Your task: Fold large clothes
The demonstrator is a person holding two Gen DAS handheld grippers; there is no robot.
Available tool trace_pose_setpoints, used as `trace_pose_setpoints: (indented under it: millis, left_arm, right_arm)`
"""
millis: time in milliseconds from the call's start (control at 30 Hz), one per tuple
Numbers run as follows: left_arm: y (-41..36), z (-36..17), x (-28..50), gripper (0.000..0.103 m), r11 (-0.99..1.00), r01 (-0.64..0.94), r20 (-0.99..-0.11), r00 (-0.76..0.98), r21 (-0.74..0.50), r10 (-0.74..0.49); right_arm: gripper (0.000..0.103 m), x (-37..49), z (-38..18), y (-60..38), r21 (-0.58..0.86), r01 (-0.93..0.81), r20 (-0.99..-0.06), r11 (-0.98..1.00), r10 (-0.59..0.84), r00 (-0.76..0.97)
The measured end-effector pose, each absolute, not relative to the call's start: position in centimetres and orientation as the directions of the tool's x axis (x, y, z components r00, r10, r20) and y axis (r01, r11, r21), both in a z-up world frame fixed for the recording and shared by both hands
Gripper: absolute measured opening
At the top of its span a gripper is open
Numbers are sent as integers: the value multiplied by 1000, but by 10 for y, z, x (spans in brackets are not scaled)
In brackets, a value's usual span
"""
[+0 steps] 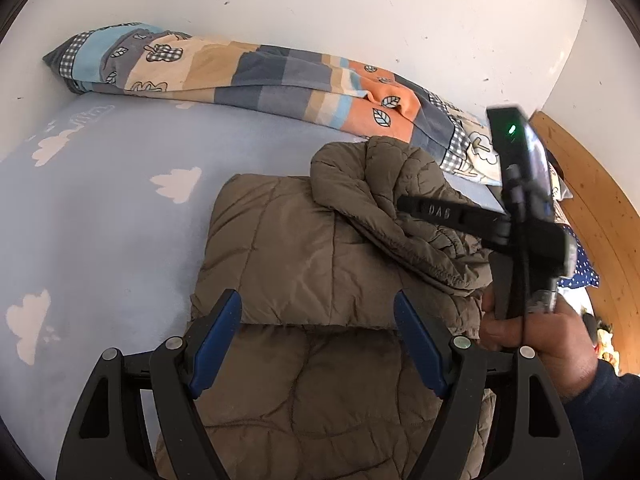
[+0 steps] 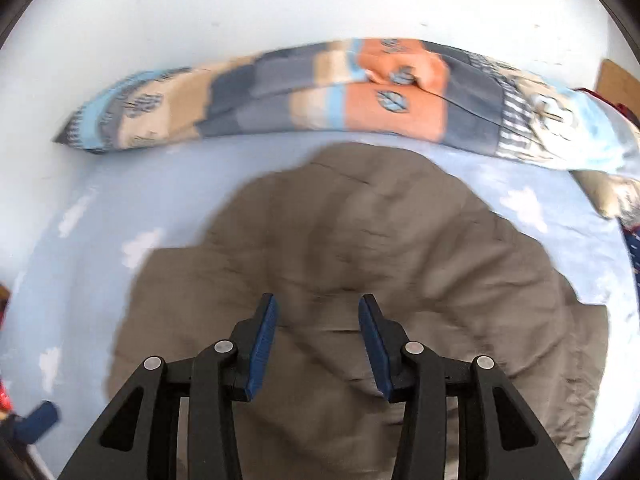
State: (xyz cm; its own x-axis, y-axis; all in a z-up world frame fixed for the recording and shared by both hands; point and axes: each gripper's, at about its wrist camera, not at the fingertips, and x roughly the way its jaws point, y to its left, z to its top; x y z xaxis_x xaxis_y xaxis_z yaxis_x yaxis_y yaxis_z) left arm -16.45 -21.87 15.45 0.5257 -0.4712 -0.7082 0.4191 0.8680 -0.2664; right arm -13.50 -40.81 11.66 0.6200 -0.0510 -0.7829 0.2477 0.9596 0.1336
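The olive quilted jacket (image 1: 304, 256) lies on the bed (image 1: 100, 216), directly ahead of and beneath both tools, its body already doubled into a rough rectangle while a bunched sleeve or hood part (image 1: 384, 200) sits heaped on the far right of it. The left tool (image 1: 318, 320) hangs just above the near fold edge with its blue pads well apart and nothing between them; the right tool (image 2: 318, 332), held in a hand (image 1: 532, 332) beside the left one, has its pads (image 2: 264, 344) partly apart over the padded cloth, gripping nothing, and its view is smeared by motion. The step in hand appears to be tidying the loose lump before the next fold. To do it well, the right tool should probably take the lump by its outer hem rather than the puffy middle, since the slick filling will likely slip and spring back, and lay it flat inside the rectangle's outline; the left tool can press on the near edge so the stack does not slide on the sheet. The only legible writing is embossed letters on the right tool's black arm (image 1: 444, 214), reading roughly "DAS". The patterned duvet (image 1: 248, 72) beyond the jacket carries drawings, no words.
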Motion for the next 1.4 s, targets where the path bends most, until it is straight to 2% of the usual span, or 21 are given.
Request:
trace_pose_setpoints:
  millis: [67, 200, 333, 400, 567, 700, 967, 1100, 1233, 1300, 1400]
  left_arm:
    - [-217, 153, -163, 78, 870, 414, -713, 522, -268, -468]
    - [-217, 150, -161, 78, 872, 409, -722, 513, -270, -465]
    - [-220, 149, -160, 78, 867, 421, -724, 505, -267, -469]
    - [-220, 150, -160, 78, 866, 423, -722, 506, -268, -471]
    - [-215, 149, -158, 78, 871, 406, -720, 513, -278, -468]
    - [-220, 146, -160, 78, 867, 417, -725, 503, -272, -470]
    - [-228, 142, -163, 78, 863, 438, -731, 498, -252, -466]
    - [-228, 142, -163, 78, 864, 436, -729, 500, -253, -466]
    - [-225, 145, -162, 78, 864, 431, -723, 505, -261, -471]
    - [-226, 144, -163, 78, 863, 433, -724, 503, -261, -471]
    - [-225, 144, -164, 78, 861, 439, -726, 500, -257, -472]
  right_arm:
    - [46, -123, 119, -395, 114, 217, -800, 969, -40, 599]
    - [47, -108, 78, -384, 140, 213, -864, 967, 14, 503]
    - [46, -115, 87, -396, 206, 211, -852, 956, 68, 520]
    - [46, -134, 108, -410, 259, 208, -806, 943, 92, 585]
    - [47, -177, 139, -459, 113, 315, -756, 942, -124, 643]
    - [47, -200, 116, -494, 82, 386, -786, 919, -179, 592]
    - [47, -201, 58, -499, 116, 403, -838, 908, -129, 530]
    - [47, -201, 71, -502, 102, 421, -840, 901, -149, 522]
    - [47, -213, 104, -480, 127, 415, -777, 901, -169, 607]
    - [46, -209, 110, -461, 173, 363, -757, 915, -112, 643]
    - [46, -192, 97, -436, 152, 326, -777, 933, -91, 623]
